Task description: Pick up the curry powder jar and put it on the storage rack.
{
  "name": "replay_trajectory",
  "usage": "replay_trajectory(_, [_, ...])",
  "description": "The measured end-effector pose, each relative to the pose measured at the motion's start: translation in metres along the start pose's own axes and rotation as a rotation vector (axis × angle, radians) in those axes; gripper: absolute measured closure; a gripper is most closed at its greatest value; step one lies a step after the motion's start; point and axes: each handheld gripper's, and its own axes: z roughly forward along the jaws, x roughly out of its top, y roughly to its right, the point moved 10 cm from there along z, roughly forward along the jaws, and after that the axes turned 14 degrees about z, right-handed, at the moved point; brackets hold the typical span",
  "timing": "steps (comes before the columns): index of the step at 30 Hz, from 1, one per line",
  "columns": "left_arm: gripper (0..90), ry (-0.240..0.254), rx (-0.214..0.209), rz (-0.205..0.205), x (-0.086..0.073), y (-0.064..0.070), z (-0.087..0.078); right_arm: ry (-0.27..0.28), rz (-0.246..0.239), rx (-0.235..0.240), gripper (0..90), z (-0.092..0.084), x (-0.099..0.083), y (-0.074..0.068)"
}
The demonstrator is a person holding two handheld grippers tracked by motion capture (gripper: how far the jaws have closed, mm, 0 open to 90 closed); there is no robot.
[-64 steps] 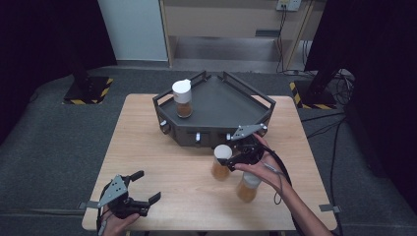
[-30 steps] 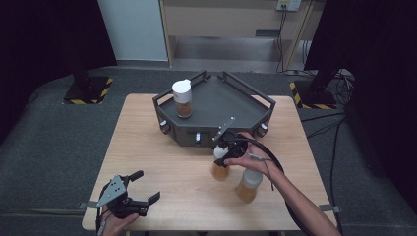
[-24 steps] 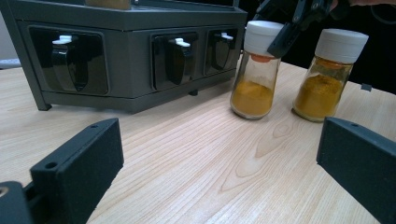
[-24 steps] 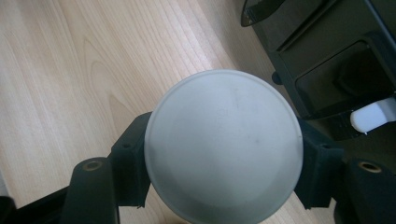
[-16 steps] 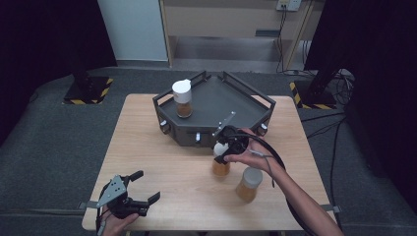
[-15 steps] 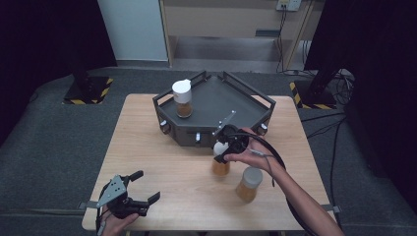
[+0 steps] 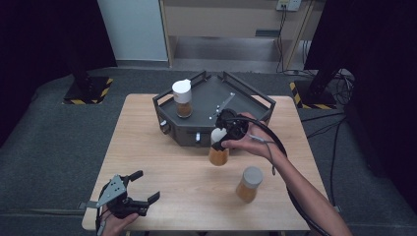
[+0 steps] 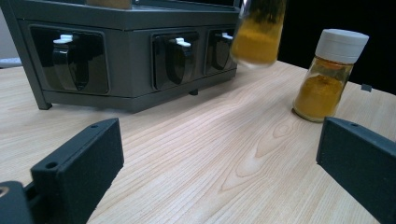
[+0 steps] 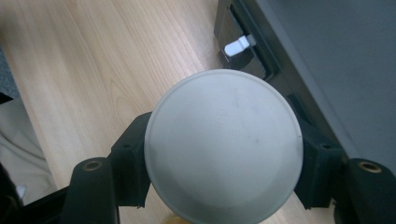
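My right gripper [image 7: 222,139] is shut on the white lid of a jar of yellow-orange spice [image 7: 218,154], which hangs just above the table in front of the dark tray [image 7: 181,135]. In the right gripper view the lid [image 9: 223,144] sits squeezed between both black jaws. A second spice jar [image 7: 248,184] stands on the table to the right. A third jar [image 7: 182,99] stands on the tray's back left. My left gripper [image 7: 146,185] rests open at the table's near left corner; its view shows the lifted jar [image 8: 258,32] and the standing jar [image 8: 328,74].
The tray [image 8: 126,56] has white-tipped latches along its front wall and raised rails around its rim. The wooden table [image 7: 162,162] has bare room between the two grippers. A black cable loops from the right hand off the table's right side.
The right gripper has risen with the jar, lifting it off the table and a little toward the tray's front. The left gripper has stayed where it was.
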Motion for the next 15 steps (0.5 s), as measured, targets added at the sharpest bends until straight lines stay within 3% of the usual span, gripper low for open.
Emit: replay_trajectory(15, [0.0,0.004,-0.002,-0.009,-0.001,-0.001,0.000,0.003,0.015,-0.035,33.6,-0.045,0.045,-0.003])
